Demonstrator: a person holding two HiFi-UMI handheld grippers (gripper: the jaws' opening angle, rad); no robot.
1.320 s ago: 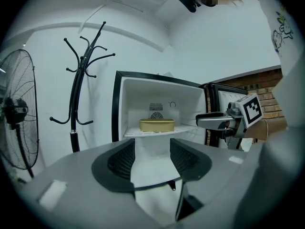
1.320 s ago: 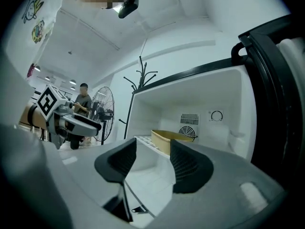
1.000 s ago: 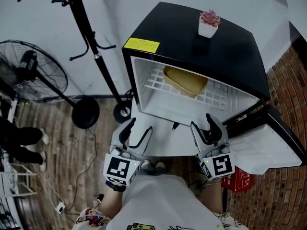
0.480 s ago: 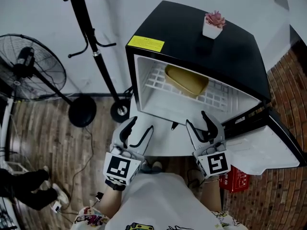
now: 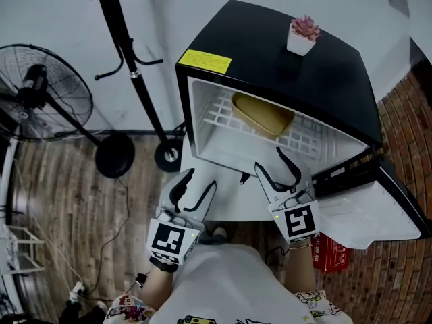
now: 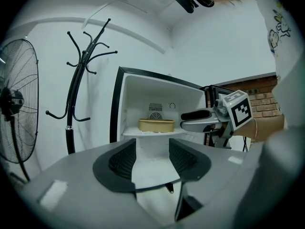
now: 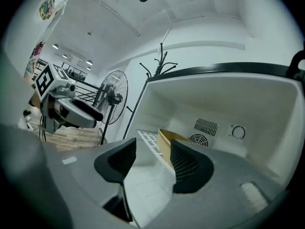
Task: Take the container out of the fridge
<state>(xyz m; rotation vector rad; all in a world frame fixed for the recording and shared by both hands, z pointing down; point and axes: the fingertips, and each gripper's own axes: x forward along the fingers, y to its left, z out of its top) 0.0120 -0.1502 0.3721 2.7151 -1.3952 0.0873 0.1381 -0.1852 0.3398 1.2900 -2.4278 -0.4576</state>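
A black mini fridge (image 5: 270,52) stands with its door swung wide. Inside it, a tan oblong container (image 5: 263,115) rests on the white wire shelf (image 5: 219,110); it also shows in the left gripper view (image 6: 156,125) and the right gripper view (image 7: 164,140). My left gripper (image 5: 200,179) hangs in front of the fridge's lower left, open; its jaws have just been closing a little with nothing between them. My right gripper (image 5: 267,158) is at the fridge's front edge, below the container and clear of it, open and empty.
The fridge door (image 5: 378,211) hangs out to the right. A small potted plant (image 5: 302,36) sits on the fridge top. A black coat stand (image 5: 131,66) and a floor fan (image 5: 40,93) stand to the left. A red object (image 5: 334,255) lies on the floor at the right.
My right gripper has shifted left and up toward the fridge opening and rolled somewhat. The left gripper has hardly moved. A person at the left edge has walked off downward.
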